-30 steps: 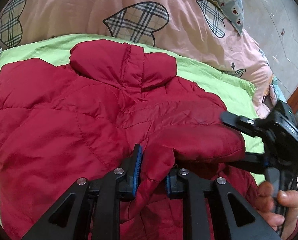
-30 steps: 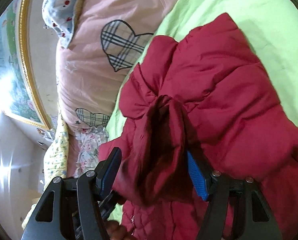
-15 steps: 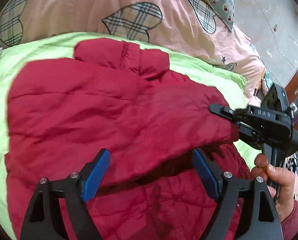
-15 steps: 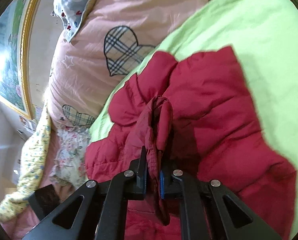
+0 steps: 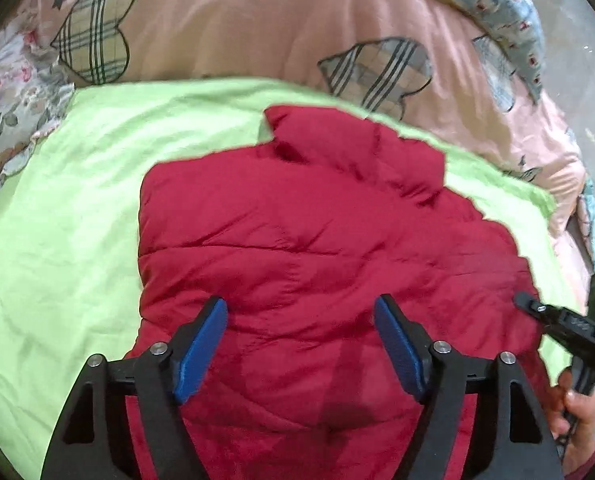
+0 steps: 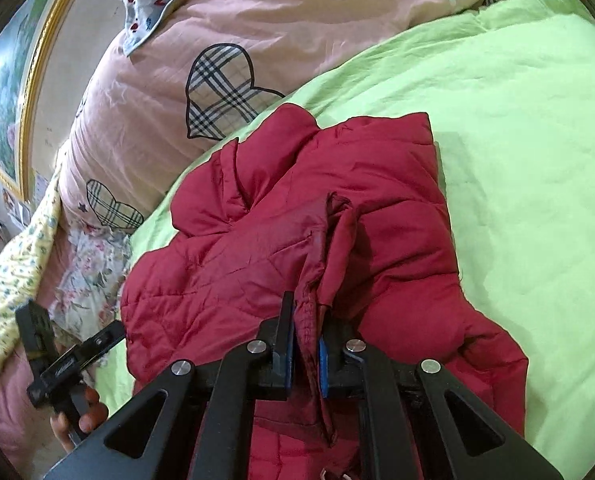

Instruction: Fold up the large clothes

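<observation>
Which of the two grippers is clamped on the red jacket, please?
The right gripper, shut on a fold of the red jacket; the left gripper is open above it.

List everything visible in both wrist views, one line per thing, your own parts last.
jacket: one, dark red, quilted, lying on the green sheet.
green sheet: one, lime, spread under the jacket.
pink quilt: one, pink with plaid hearts, bunched behind the sheet.
floral bedding: one, pale with flowers, at the bed edge.
framed picture: one, gold frame, on the wall.
left gripper: black, blue pads, jaws wide open above the jacket.
right gripper: black, blue pads, jaws shut on a jacket fold.
</observation>
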